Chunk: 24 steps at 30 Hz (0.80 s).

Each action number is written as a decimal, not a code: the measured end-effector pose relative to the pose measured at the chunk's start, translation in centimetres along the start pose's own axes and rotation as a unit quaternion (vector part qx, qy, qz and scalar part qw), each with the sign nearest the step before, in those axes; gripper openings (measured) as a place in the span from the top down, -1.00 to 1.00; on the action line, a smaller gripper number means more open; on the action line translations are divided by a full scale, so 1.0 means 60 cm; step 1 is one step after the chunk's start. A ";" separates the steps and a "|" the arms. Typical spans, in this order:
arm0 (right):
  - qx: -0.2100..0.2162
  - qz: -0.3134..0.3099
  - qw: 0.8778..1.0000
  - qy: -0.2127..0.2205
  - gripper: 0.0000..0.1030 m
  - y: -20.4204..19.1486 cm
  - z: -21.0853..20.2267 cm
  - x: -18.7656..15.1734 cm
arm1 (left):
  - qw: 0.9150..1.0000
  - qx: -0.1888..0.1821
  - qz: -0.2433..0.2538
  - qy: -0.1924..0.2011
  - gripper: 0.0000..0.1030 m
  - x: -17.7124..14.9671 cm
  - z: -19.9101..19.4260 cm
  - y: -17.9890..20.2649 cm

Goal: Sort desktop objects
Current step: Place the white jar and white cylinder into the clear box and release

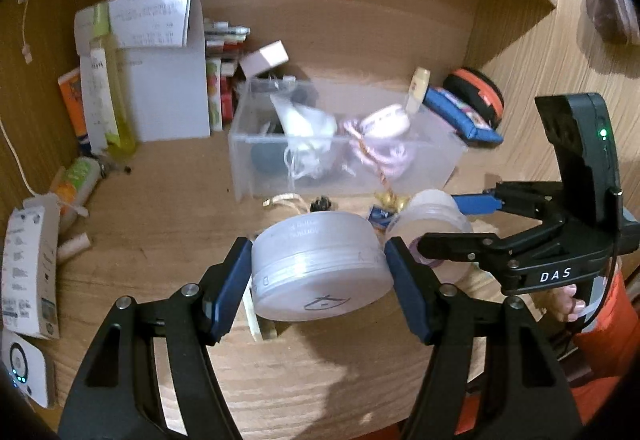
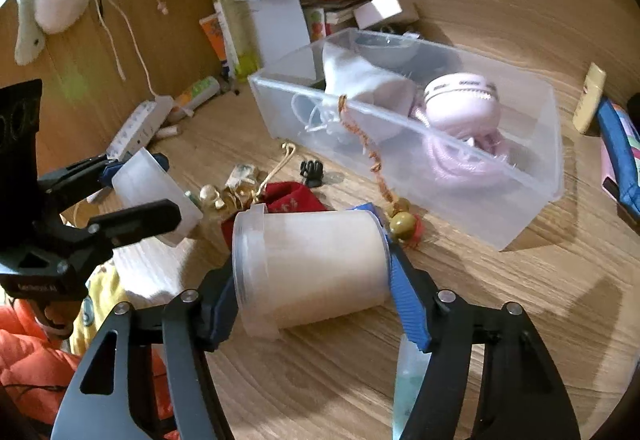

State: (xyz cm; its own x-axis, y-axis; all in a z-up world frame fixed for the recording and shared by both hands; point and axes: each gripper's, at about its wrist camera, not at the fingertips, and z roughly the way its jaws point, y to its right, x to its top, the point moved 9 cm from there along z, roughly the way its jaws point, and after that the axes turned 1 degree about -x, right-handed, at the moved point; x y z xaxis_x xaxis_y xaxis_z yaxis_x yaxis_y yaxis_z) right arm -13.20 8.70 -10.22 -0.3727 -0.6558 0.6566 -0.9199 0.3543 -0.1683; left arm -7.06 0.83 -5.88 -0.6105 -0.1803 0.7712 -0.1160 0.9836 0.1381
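Wooden desk (image 1: 160,240) cluttered; clear bin (image 1: 440,167) near back wall (image 1: 400,19).

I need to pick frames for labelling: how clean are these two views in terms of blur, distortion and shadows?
Left wrist view: strong fisheye bending, dark corners, clear box slightly blurred, the round container in the left gripper sharp. Right wrist view: the same bending, hard shadows on the desk, right gripper and jar fairly sharp.

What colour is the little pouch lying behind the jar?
Red pouch, with faint lettering; clearest in the right wrist view.
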 end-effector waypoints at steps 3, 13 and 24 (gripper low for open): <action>0.000 0.005 1.000 0.011 -0.23 0.003 -0.017 0.009 | 1.000 -0.007 -0.003 0.012 -0.30 0.017 -0.007 -0.002; -0.027 0.022 0.997 0.063 -0.23 0.040 -0.085 0.057 | 0.999 -0.007 -0.015 0.042 -0.30 0.083 -0.012 -0.026; -0.056 0.057 0.992 0.101 -0.23 0.116 -0.122 0.108 | 0.997 0.017 -0.026 0.075 -0.30 0.157 0.005 -0.075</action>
State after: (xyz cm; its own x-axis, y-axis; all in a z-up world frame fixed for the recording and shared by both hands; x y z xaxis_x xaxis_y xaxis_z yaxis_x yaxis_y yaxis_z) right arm -21.10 11.79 -1.79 -0.4315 -0.4633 0.7741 -0.8494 0.4977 -0.1756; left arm -12.52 -5.31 0.59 -0.4794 -0.2259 0.8480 -0.1731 0.9717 0.1611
